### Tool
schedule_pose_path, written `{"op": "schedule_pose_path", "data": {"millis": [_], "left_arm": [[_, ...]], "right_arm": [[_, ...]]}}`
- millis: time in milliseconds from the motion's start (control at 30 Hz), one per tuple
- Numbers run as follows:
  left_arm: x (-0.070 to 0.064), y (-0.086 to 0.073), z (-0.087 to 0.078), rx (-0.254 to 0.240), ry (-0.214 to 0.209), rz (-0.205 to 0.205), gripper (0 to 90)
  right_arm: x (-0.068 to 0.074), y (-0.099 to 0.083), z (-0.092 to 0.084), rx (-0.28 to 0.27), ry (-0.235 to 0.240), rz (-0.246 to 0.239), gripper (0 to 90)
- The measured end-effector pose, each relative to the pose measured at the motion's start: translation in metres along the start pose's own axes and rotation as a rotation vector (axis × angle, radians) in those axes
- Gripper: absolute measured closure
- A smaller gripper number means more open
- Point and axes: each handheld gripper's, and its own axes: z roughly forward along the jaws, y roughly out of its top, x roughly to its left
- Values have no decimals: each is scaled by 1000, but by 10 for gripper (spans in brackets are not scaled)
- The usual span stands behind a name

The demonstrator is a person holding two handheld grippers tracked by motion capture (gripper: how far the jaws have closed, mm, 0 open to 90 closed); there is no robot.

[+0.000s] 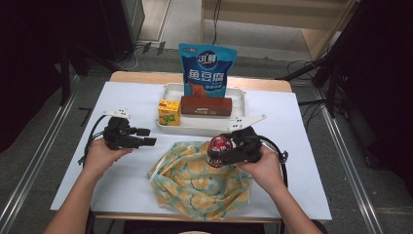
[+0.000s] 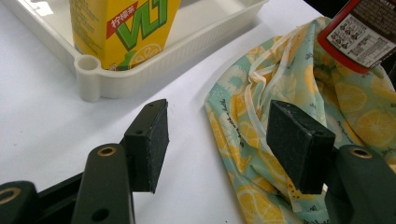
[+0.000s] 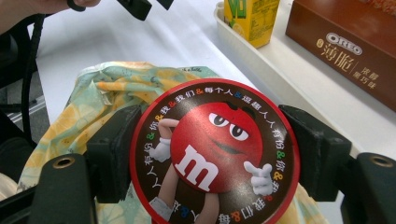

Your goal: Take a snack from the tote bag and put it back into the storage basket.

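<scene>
Left gripper [image 1: 148, 137] sits on the white table [image 1: 302, 146], jaws spread wide and holding nothing. In the left gripper view one black pad [image 2: 299, 144] overlaps the edge of the lemon-print bag [image 1: 199, 180]; I can't tell whether it touches the cloth.

The right gripper [image 1: 220, 152] holds the M&M's can [image 1: 219, 147] squarely between its jaws, one pad [image 3: 112, 154] pressed on each side of the round body. The can is over the bag's top right part (lifted or resting, can't tell). Its long axis runs roughly along the jaws, and the red lid [image 3: 215, 151] faces the gripper camera.

Behind sits the white tray [image 1: 238, 95] holding the yellow juice carton [image 1: 168, 111], the brown Oreo box [image 1: 206, 106] and the blue snack pouch [image 1: 206, 70].
</scene>
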Motion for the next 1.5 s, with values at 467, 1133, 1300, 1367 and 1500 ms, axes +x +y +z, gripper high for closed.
{"op": "schedule_pose_path", "data": {"millis": [467,1133,1300,1367,1500], "left_arm": [[-1,0,-1,-8,1,-3,393],[-1,0,-2,-11,-2,2,394],[-1,0,-2,-12,-4,2,394],[-1,0,-3,-13,-4,3,394],[-1,0,-3,-17,-3,3,394]], "right_arm": [[-10,16,-10,-16,-25,-16,264],[-30,33,-6,-19,-41,-5,264],[-36,36,-4,-14,-50,1,264],[-38,37,-3,-13,-57,4,264],[-43,39,-2,-9,-60,16,264]]}}
